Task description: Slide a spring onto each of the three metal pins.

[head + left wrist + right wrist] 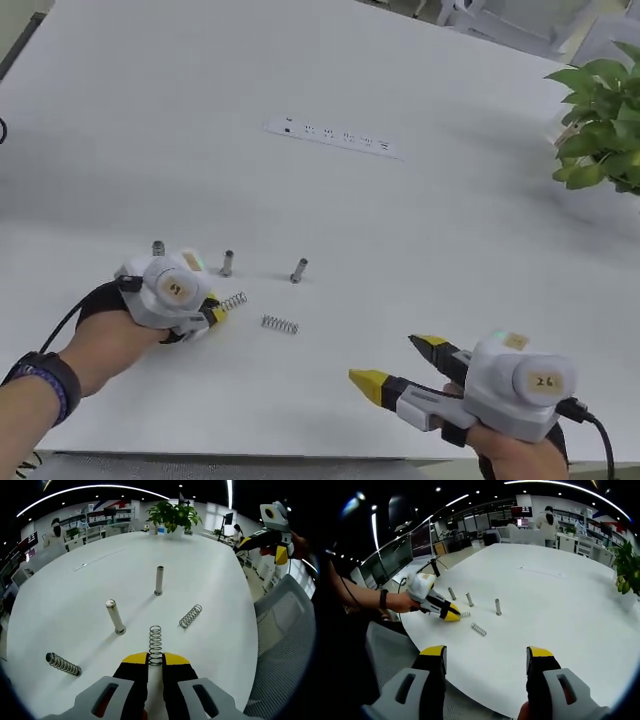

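Note:
Three metal pins stand on the white table. The left pin [158, 248] [62, 664] has a spring around it. The middle pin [227, 263] [115, 616] and the right pin [299, 270] [159, 580] are bare. My left gripper [215, 310] [155, 657] is shut on one end of a spring [234, 300] [155, 639], just in front of the middle pin. A loose spring [280, 324] [190, 616] [478, 629] lies on the table to its right. My right gripper [396, 361] [487, 655] hovers open and holds nothing near the table's front edge.
A white power strip [335, 137] lies further back on the table. A potted plant [600, 130] stands at the right edge. A mesh chair [290, 630] sits beside the table's near edge. People stand far off in the office.

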Demonstrator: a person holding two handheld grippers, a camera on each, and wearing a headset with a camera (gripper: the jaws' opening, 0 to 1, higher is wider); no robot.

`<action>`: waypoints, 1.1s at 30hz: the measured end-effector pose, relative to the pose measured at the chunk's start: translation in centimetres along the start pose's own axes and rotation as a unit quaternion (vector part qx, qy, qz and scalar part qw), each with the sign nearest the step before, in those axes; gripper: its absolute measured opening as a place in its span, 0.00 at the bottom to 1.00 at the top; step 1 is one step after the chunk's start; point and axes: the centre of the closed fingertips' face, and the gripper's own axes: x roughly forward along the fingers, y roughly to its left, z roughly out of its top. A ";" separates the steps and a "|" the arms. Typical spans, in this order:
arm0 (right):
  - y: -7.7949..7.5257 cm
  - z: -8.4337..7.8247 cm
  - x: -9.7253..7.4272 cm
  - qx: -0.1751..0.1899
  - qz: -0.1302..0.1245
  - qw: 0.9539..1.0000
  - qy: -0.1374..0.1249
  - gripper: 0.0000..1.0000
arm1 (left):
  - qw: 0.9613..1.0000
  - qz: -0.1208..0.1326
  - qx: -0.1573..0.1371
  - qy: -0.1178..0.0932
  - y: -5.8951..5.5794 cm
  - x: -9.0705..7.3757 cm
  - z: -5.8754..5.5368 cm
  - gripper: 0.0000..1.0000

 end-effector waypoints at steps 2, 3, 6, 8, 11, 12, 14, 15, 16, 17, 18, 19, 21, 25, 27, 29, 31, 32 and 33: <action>0.3 -0.2 0.1 -0.001 0.003 1.000 0.002 0.63 | 1.000 0.002 -0.002 -0.003 -0.1 -0.6 -0.1 0.03; 0.4 -0.2 0.1 -0.001 0.004 1.000 0.001 0.63 | 1.000 0.004 -0.002 -0.004 -0.1 -0.9 -0.1 0.03; 0.7 -0.2 0.2 0.001 0.009 1.000 -0.001 0.64 | 1.000 0.013 -0.005 -0.010 0.1 -1.8 -0.2 0.03; 0.9 -0.3 0.3 0.000 0.012 1.000 0.000 0.64 | 1.000 0.018 -0.012 -0.017 0.1 -2.5 -0.1 0.03; 1.1 -0.3 0.5 -0.003 0.016 1.000 0.000 0.65 | 0.999 0.027 -0.022 -0.029 0.2 -3.6 0.1 0.03; 1.1 -0.3 0.5 -0.003 0.017 1.000 0.000 0.65 | 0.999 0.030 -0.025 -0.032 0.2 -3.8 0.2 0.03; 1.1 -0.2 0.6 -0.003 0.018 1.000 -0.002 0.65 | 0.998 0.035 -0.030 -0.037 0.3 -4.4 0.2 0.03; 1.2 -0.2 0.7 -0.003 0.022 1.000 -0.001 0.65 | 0.998 0.039 -0.035 -0.041 0.3 -4.8 0.2 0.03; 1.3 -0.3 0.8 -0.004 0.024 1.000 0.001 0.66 | 0.997 0.041 -0.042 -0.047 0.2 -5.2 0.3 0.03; 1.4 -0.3 0.9 -0.007 0.025 1.000 0.003 0.66 | 0.997 0.041 -0.044 -0.049 0.1 -5.6 0.3 0.03; 1.4 -0.3 0.9 -0.009 0.026 1.000 0.004 0.66 | 0.997 0.044 -0.044 -0.050 0.0 -6.0 0.3 0.03; 1.5 -0.2 1.0 -0.009 0.029 1.000 0.004 0.66 | 0.997 0.047 -0.045 -0.051 0.0 -6.2 0.2 0.03; 1.7 -0.1 1.1 -0.010 0.031 0.999 0.003 0.66 | 0.996 0.051 -0.049 -0.055 0.0 -6.8 0.0 0.03; 2.0 -0.1 1.5 -0.008 0.038 0.999 0.002 0.67 | 0.995 0.061 -0.056 -0.060 0.1 -7.8 -0.3 0.03; 2.2 -0.2 1.7 -0.012 0.041 0.999 0.004 0.66 | 0.995 0.063 -0.057 -0.059 0.1 -8.0 -0.5 0.03; 2.5 -0.2 1.8 -0.013 0.046 0.999 0.006 0.66 | 0.994 0.065 -0.059 -0.059 0.0 -8.3 -0.8 0.03; 2.7 -0.2 1.9 -0.014 0.048 0.999 0.006 0.66 | 0.994 0.069 -0.062 -0.060 0.0 -8.7 -1.0 0.03; 2.8 -0.1 1.9 -0.014 0.048 0.999 0.005 0.66 | 0.994 0.070 -0.064 -0.062 -0.1 -8.9 -1.0 0.03; 2.8 -0.1 1.9 -0.014 0.048 0.999 0.005 0.66 | 0.993 0.071 -0.065 -0.063 -0.1 -9.1 -1.1 0.03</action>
